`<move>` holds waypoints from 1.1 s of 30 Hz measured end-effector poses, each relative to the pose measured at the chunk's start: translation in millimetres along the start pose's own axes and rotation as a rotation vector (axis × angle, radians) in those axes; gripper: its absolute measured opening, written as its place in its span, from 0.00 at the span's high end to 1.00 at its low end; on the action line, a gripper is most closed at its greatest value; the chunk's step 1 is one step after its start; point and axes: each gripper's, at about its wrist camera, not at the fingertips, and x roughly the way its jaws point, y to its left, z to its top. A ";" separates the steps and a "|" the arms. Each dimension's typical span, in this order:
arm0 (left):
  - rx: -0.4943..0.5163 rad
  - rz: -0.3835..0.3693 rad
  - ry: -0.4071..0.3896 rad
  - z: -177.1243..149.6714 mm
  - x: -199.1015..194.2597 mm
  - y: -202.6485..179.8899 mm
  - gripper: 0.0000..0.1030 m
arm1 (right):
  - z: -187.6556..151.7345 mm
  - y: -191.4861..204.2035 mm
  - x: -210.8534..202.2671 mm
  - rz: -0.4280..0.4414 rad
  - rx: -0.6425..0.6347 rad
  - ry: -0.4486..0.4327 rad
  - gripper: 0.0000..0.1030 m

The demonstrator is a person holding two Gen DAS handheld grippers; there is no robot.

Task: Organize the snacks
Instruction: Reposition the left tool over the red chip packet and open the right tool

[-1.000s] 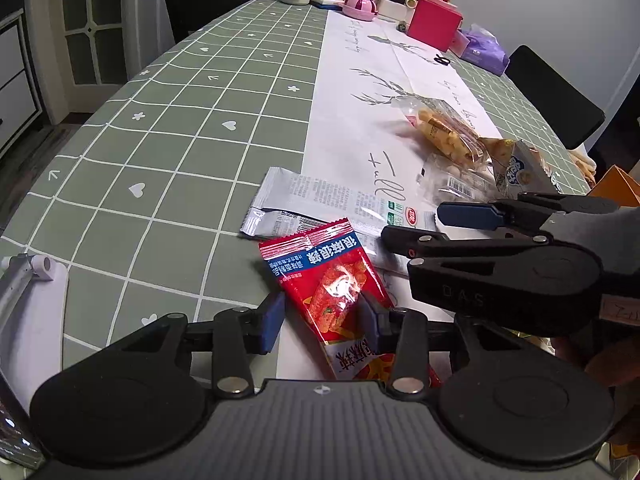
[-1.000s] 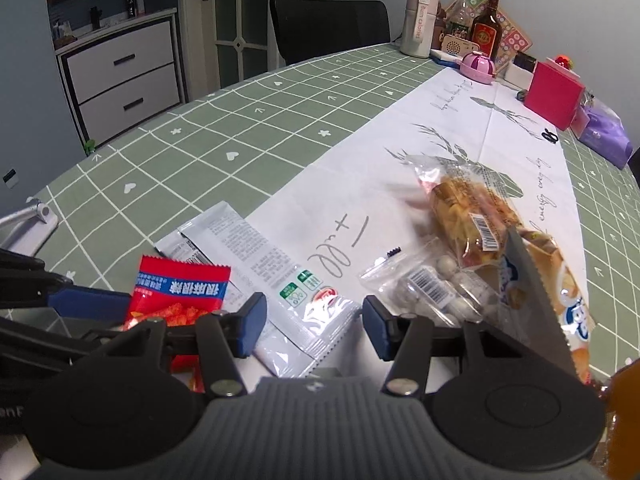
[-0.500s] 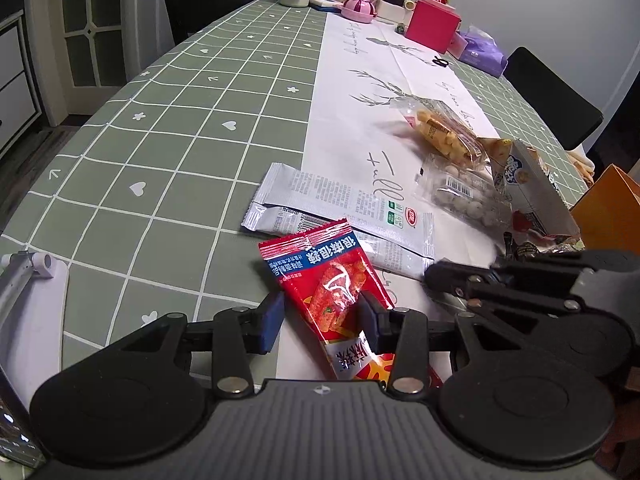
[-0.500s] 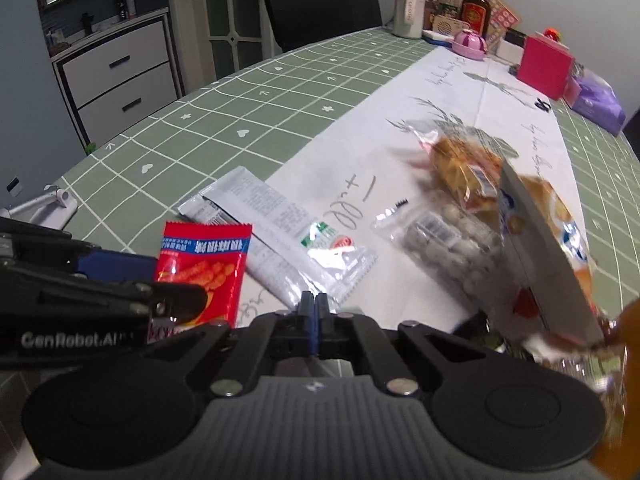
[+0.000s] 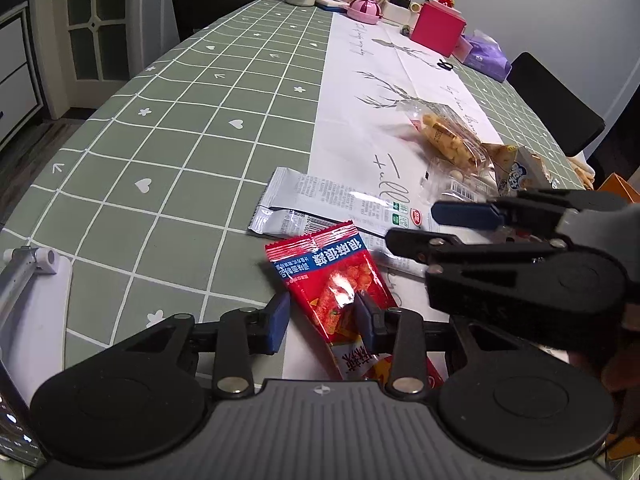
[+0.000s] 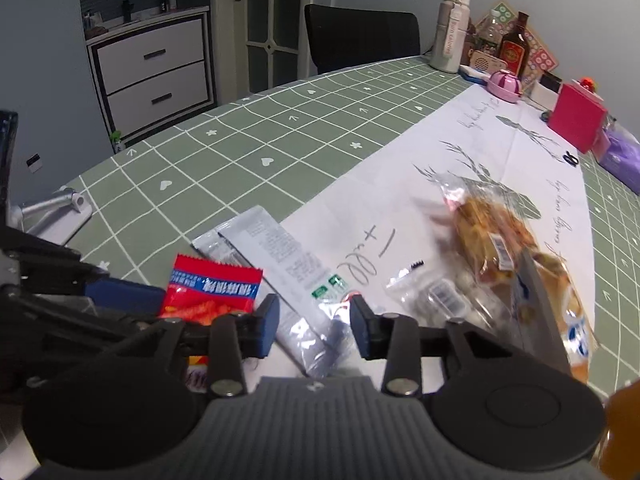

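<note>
The red snack packet [image 5: 334, 280] lies flat near the table's near edge, half on the green checked tablecloth [image 5: 180, 152] and half on the white runner [image 5: 360, 92]. The left gripper [image 5: 322, 316] straddles it: the jaws are closing with the packet between them, the right pad against the packet's edge, the left pad apart from it. The left wrist view shows the packet's printed face and shiny window lengthwise; the right wrist view shows only its top end [image 6: 214, 292], the rest hidden behind gripper hardware.

Just beyond the packet, two silver-grey packets [image 5: 332, 204] lie overlapping. The right gripper [image 6: 314, 328] hovers over their near end; its jaws are opening, and the pads are clear of the foil beneath. In the left view this gripper [image 5: 440, 226] appears side-on from the right, hiding part of the grey packets.

Further right sit a clear bag of yellow puffs [image 6: 488, 236], a clear bag of pale round sweets [image 6: 436, 296] and a bag with a blue-and-white cartoon label [image 5: 520, 168], all touching in a loose heap. The right view blurs them.

At the far end stand a pink box [image 6: 576, 120], a purple bag [image 5: 486, 56], a pale bottle [image 6: 450, 32], a dark bottle [image 6: 514, 46] and a pink round container [image 5: 364, 10]. Only the right view shows the white drawer cabinet [image 6: 152, 76]; only the left shows the second black chair [image 5: 556, 104].
</note>
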 end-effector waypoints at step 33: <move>0.042 -0.082 0.028 -10.9 -4.1 -10.4 0.56 | -60.7 24.4 -47.7 -0.051 0.203 0.067 1.00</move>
